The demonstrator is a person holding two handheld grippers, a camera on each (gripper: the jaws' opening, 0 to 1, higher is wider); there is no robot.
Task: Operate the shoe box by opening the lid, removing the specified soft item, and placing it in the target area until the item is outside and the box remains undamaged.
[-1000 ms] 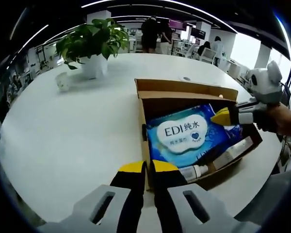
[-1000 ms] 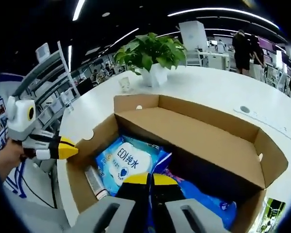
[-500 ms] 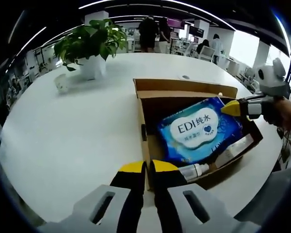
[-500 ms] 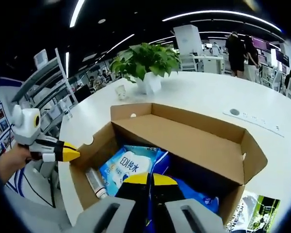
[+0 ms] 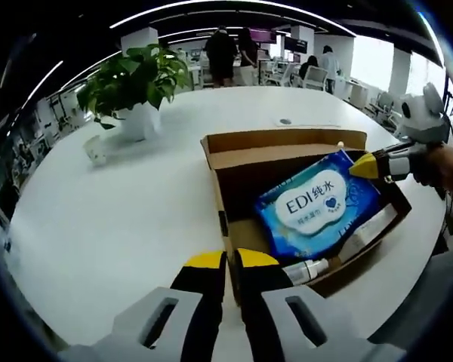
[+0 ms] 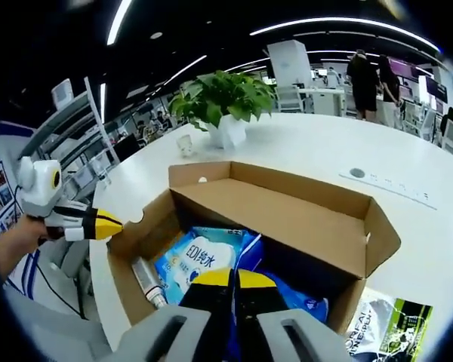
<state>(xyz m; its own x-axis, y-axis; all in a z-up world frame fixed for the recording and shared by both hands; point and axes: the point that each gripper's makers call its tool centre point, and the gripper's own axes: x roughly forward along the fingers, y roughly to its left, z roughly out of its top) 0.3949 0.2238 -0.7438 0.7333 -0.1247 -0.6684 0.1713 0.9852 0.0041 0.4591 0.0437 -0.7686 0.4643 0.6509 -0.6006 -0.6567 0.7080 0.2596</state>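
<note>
The shoe box (image 5: 287,204) stands open on the white table (image 5: 121,219), with its lid (image 6: 287,200) folded back on the far side in the right gripper view. The blue wet-wipe pack (image 5: 317,207) is lifted at an angle, its far corner above the box rim and its near end still inside. The right gripper (image 5: 362,166) has its yellow tips closed on that far corner in the left gripper view; in the right gripper view the right gripper (image 6: 226,279) shows its jaws pressed together over the pack (image 6: 200,260). The left gripper (image 5: 223,264) sits just outside the box's near left wall with its jaws together and nothing between them; in the right gripper view it appears as the left gripper (image 6: 98,224) beside the box corner (image 6: 140,219). A white tube (image 5: 366,234) and a small bottle (image 5: 306,270) lie along the near inside wall of the box, partly covered by the pack. The lower box contents in the right gripper view are blocked by the jaws. A printed packet (image 6: 389,328) lies on the table by the box, cut off at the view's edge. A potted plant (image 5: 136,83) and a small cup (image 5: 97,147) stand on the far left of the table. Behind is an open office with ceiling strip lights (image 6: 340,23), desks, and people standing (image 5: 223,56).
</note>
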